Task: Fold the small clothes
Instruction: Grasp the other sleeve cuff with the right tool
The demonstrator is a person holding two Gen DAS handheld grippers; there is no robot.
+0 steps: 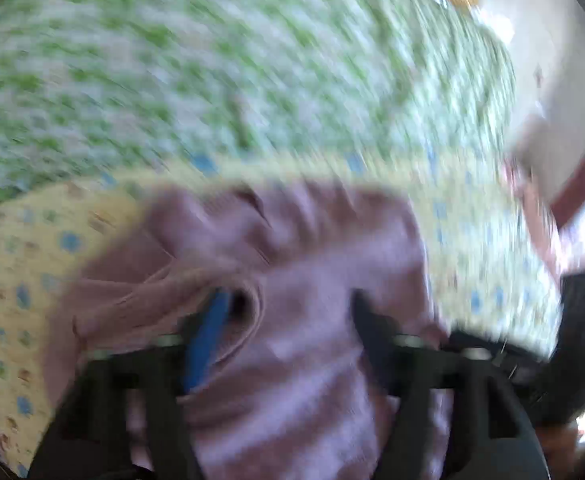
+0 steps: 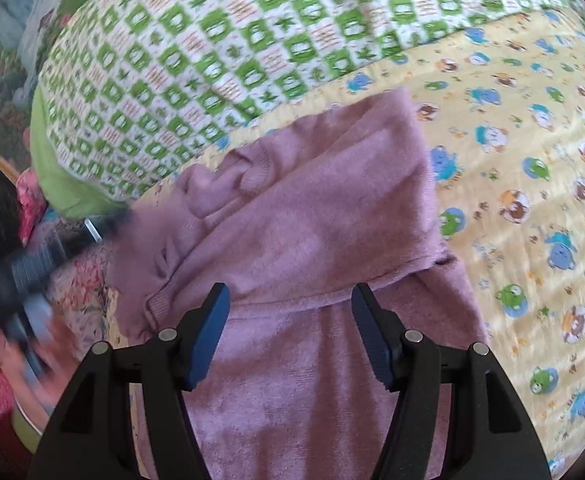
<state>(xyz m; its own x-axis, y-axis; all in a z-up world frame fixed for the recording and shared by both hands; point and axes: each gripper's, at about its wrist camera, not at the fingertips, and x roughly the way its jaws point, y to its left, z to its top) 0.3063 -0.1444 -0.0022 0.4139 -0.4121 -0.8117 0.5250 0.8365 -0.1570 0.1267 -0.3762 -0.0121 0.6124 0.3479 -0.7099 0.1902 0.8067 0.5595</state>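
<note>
Yellow sheet [image 2: 524, 168] beyond both tongs, green quilt [image 2: 220, 40] further off. Mauve top [image 2: 312, 216] lies part-folded under and ahead of them. Right tongs [image 2: 288, 320] spread, pinching nothing. Left tongs [image 1: 288, 312] blurred, look spread, nothing clamped. Judgement: grab the loose sleeve edge, lay flat, square the fold.

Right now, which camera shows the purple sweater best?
The right wrist view: there the purple sweater is sharp, with its folded flap clear. The left wrist view shows it too, but smeared by blur.
</note>
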